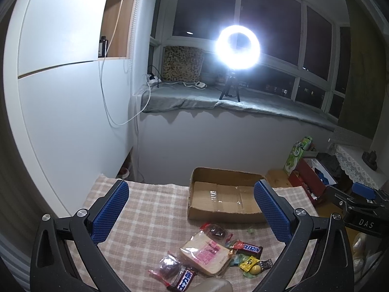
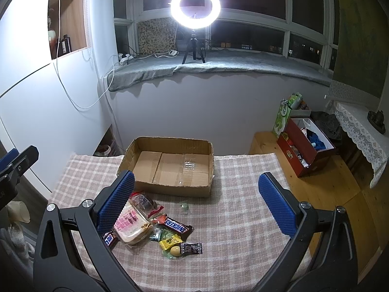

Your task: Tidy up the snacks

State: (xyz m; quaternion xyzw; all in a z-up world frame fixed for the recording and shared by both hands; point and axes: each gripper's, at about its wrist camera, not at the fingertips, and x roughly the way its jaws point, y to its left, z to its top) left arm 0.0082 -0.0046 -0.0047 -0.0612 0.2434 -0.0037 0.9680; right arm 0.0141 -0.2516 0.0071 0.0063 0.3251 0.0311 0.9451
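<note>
A pile of snacks lies on the checked tablecloth (image 2: 243, 206): a wrapped bread slice (image 1: 206, 255) (image 2: 132, 226), a Snickers bar (image 1: 250, 247) (image 2: 176, 225), a second dark bar (image 1: 183, 279) (image 2: 110, 239), a yellow sweet (image 2: 170, 241) and small candies. An empty shallow cardboard box (image 1: 226, 197) (image 2: 170, 165) sits behind the pile. My left gripper (image 1: 192, 209) is open and empty above the table, the pile below and between its fingers. My right gripper (image 2: 195, 204) is open and empty, its left finger (image 2: 116, 202) over the pile's left side.
A bright ring light on a tripod (image 2: 195, 7) stands on the window ledge. A white cabinet wall (image 1: 60, 97) is at the left. Red boxes with clutter (image 2: 304, 146) sit on a wooden surface at the right. The right gripper shows in the left wrist view's right edge (image 1: 359, 206).
</note>
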